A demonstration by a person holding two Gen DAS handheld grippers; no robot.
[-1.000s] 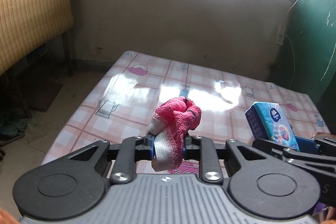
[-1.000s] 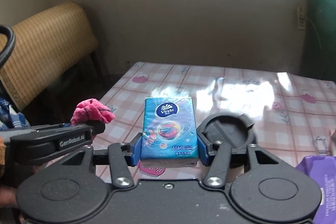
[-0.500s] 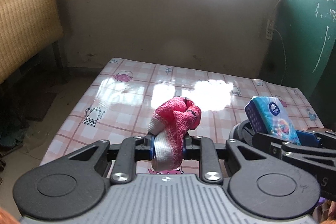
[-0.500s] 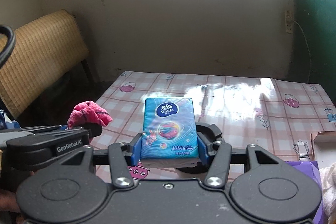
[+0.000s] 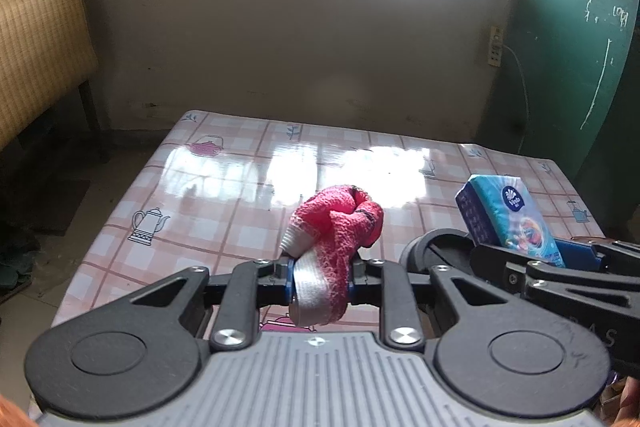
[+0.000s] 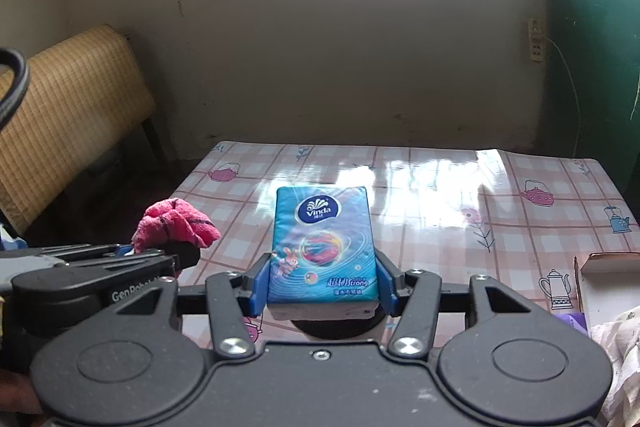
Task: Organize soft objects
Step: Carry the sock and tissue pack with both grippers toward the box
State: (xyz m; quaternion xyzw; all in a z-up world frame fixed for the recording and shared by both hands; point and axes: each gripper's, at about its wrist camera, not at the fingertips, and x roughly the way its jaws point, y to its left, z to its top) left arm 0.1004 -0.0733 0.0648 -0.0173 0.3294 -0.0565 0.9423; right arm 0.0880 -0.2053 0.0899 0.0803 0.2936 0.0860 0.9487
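Left claw [image 5: 320, 281] clenched on a pink sock [image 5: 338, 223]: grey cuff pinched between the blue pads, pink bulk bunched forward and above the fingertips, lifted clear of the tabletop [image 5: 224, 195]. Right claw [image 6: 323, 285] grasping a blue Vinda tissue pack [image 6: 323, 247] by its two long sides, near end seated between the blue pads, far end jutting forward and tilted up over the checked cloth. Held side by side, sock to the left of pack, apart, not touching. Beneath the pack, a round black object [image 6: 336, 327] on the tabletop, mostly hidden. At the right edge of the right view, a cardboard box [image 6: 604, 267] with pale fabric [image 6: 620, 347] beside it.
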